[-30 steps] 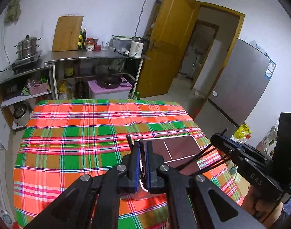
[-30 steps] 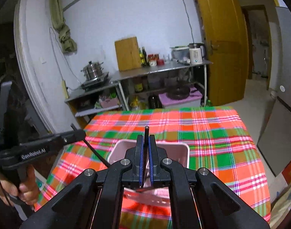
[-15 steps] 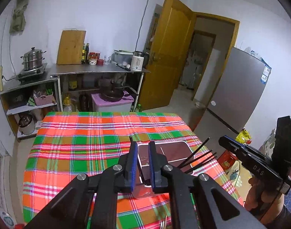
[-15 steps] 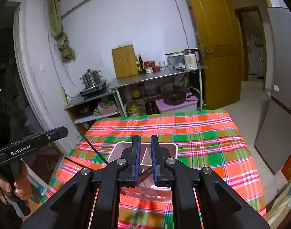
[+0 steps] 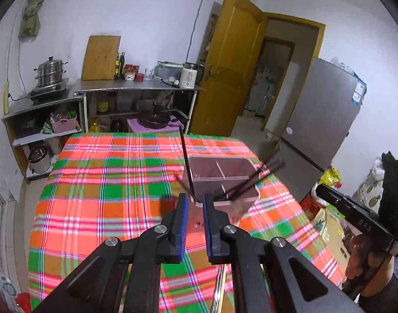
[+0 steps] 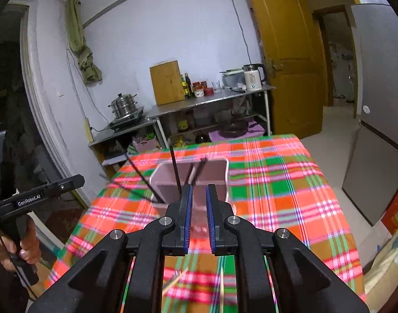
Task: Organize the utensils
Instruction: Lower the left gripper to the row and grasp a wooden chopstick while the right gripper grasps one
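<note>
A pink utensil holder [image 5: 225,180] with inner dividers stands on the plaid tablecloth [image 5: 107,182]; it also shows in the right wrist view [image 6: 193,177]. Several dark chopsticks [image 5: 248,182] lean out of it, one chopstick [image 5: 186,164] nearly upright. They show in the right wrist view too [image 6: 176,168]. My left gripper [image 5: 194,203] is open and empty just in front of the holder. My right gripper [image 6: 198,195] is open and empty, also just short of the holder. Loose light-coloured sticks [image 6: 178,277] lie on the cloth below my right gripper.
A steel counter [image 5: 136,87] with a cutting board, bottles and kettle stands behind the table. A steamer pot [image 5: 50,71] sits on a stove at the left. A yellow door [image 5: 232,65] and grey fridge [image 5: 326,109] are to the right.
Both grippers opened and let go of the chopsticks, which now rest in the holder. Both grippers drew back and rose away from the holder.
</note>
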A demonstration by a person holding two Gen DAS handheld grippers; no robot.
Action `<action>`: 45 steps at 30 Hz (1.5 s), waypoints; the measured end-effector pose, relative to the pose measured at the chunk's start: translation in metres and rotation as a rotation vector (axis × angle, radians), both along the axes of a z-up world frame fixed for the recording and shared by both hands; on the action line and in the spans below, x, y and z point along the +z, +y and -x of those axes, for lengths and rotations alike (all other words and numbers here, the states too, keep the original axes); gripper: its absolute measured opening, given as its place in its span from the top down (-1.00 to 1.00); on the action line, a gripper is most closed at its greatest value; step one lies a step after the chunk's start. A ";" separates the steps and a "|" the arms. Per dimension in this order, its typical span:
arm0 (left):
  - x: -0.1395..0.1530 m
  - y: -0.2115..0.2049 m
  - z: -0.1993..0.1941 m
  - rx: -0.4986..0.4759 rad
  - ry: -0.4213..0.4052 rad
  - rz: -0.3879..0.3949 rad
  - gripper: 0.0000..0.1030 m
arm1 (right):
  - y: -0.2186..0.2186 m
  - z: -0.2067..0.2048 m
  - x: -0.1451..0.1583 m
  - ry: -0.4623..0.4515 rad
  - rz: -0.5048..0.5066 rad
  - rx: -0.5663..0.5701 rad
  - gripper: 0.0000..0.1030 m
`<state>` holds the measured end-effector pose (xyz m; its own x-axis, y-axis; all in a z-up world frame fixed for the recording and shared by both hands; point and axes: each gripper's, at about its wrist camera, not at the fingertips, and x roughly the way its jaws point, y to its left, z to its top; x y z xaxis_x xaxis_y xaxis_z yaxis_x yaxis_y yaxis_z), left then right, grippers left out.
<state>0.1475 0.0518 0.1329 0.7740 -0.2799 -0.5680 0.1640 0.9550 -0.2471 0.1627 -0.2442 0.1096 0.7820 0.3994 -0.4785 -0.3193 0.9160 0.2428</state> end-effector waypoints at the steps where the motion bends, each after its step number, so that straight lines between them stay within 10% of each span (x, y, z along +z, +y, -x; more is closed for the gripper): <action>1: -0.004 -0.001 0.004 -0.004 0.002 0.001 0.80 | -0.001 0.004 -0.003 0.005 0.001 0.000 0.79; 25: -0.115 -0.050 0.038 -0.134 0.213 -0.088 0.80 | -0.009 0.045 -0.076 0.168 0.033 0.013 0.79; 45: -0.167 -0.094 0.004 -0.270 0.327 -0.009 0.80 | -0.003 0.029 -0.131 0.301 0.078 0.027 0.79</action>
<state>0.1439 -0.0424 -0.0340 0.4518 -0.4419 -0.7750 0.3228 0.8908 -0.3197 0.1332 -0.2468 -0.0210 0.5902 0.3713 -0.7168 -0.2687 0.9277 0.2593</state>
